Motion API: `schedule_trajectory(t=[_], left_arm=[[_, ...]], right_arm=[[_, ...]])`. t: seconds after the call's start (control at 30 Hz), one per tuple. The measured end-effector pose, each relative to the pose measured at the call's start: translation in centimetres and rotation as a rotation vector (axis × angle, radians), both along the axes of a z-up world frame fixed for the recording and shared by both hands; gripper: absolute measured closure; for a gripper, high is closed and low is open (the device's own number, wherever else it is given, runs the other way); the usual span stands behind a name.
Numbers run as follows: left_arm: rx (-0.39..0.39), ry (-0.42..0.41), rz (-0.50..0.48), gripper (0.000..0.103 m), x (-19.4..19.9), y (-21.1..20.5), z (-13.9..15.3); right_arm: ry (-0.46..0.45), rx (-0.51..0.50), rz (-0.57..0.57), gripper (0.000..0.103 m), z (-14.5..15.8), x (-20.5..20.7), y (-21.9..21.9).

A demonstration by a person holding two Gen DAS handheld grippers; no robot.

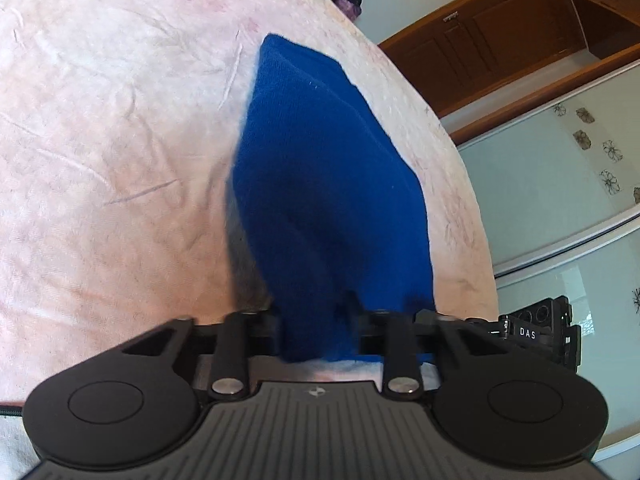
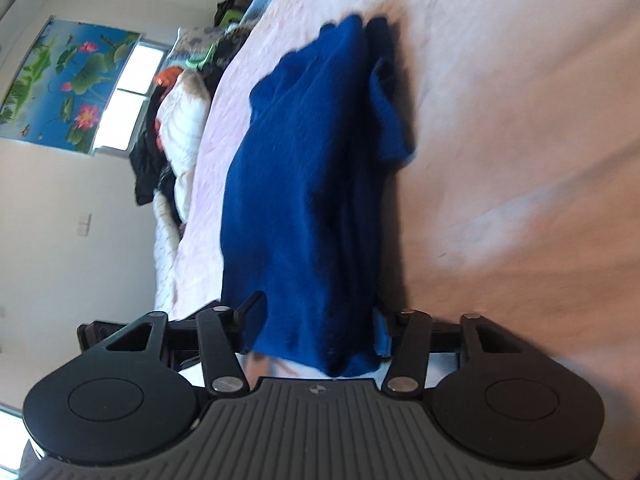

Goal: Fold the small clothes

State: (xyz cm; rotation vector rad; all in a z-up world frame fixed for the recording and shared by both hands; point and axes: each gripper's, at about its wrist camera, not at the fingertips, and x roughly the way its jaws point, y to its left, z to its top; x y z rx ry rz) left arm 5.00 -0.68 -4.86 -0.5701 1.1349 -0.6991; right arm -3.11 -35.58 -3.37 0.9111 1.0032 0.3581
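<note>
A small blue knit garment (image 1: 320, 168) lies stretched over the pink bedsheet (image 1: 120, 140). My left gripper (image 1: 316, 320) is shut on one end of it; the cloth bunches between the fingers and covers their tips. In the right wrist view the same blue garment (image 2: 304, 184) runs away from me, with a loose fold (image 2: 388, 112) at its right side. My right gripper (image 2: 320, 332) is shut on the near end, and the cloth hides the fingertips. The other gripper's body (image 1: 540, 332) shows at the left view's right edge.
The pink bedsheet (image 2: 500, 120) fills most of the right view. A pile of clothes and bedding (image 2: 176, 120) lies at the bed's far side. A wooden door (image 1: 500, 40) and a glass wardrobe (image 1: 560, 184) stand past the bed's edge.
</note>
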Motion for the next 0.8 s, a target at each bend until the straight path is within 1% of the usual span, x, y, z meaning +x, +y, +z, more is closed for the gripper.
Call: schedule_trajectory(t=[0.03,0.07,0.13,0.17,0.23,0.33,0.4,0.47,0.63,0.8], left_arm=[[0.001,0.006,-0.002,0.087,0.0,0.0,-0.2],[-0.004,0.011,-0.002,0.087,0.0,0.2,-0.4],[-0.029,0.038,0.017,0.089,0.1,1.0,-0.5],[-0.039,0.035,0.022,0.089,0.1,1.2,-0.4],[-0.045,0.014,0.022,0.090,0.1,1.5,0.6],[-0.043,-0.039,0.004,0.090,-0.3,1.7,2.4],[-0.049,-0.065,-0.012,0.090,-0.7,1.9,3.6],[-0.049,-0.074,-0.022,0.090,-1.1,2.2,4.1],[-0.033,-0.060,-0.045,0.091,-2.6,2.7,3.8],[0.001,-0.040,-0.054,0.091,-4.3,2.8,2.1]], right_arm=[[0.011,0.003,0.011,0.069,-0.2,0.1,0.3],[0.020,-0.004,0.012,0.084,-0.3,0.1,0.4],[0.019,0.000,0.013,0.085,-0.5,-0.1,0.4],[0.014,0.009,0.006,0.086,-0.5,-0.3,0.3],[-0.017,0.020,0.008,0.086,0.3,-0.6,0.4],[-0.066,0.007,0.029,0.086,2.1,-0.7,0.8],[-0.083,-0.017,0.057,0.086,3.2,-0.8,1.2],[-0.082,-0.040,0.089,0.086,3.8,-1.1,1.4],[-0.057,-0.042,0.104,0.086,3.3,-2.5,1.2],[-0.040,-0.049,0.108,0.086,2.5,-4.2,1.5]])
